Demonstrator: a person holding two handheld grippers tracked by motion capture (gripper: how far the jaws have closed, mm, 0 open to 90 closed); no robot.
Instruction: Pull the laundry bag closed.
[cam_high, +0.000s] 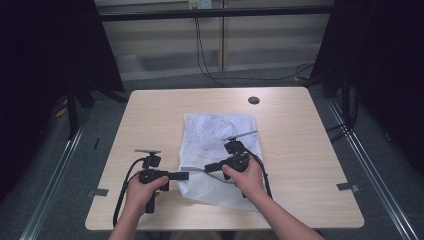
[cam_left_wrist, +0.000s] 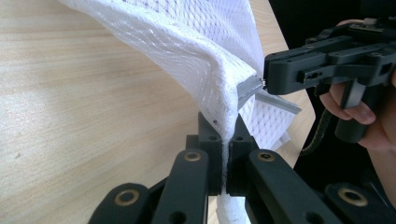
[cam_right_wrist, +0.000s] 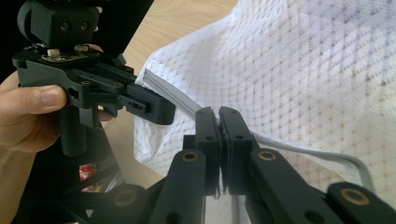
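Both grippers clamped on the white mesh bag (cam_high: 220, 150), which lies mid-table (cam_high: 300, 150), near edge lifted. Left gripper (cam_left_wrist: 227, 154) pinches the fabric corner, prob. to anchor it; right gripper (cam_right_wrist: 219, 135) nips the grey zipper band (cam_right_wrist: 173, 93) so the edge stays taut btwn them.

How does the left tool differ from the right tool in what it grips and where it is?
The left tool pinches the white mesh bag at its edge, while the right tool pinches its grey zipper band. The left tool sits over bare table beside the bag; the right tool sits above the bag. Both are shut.
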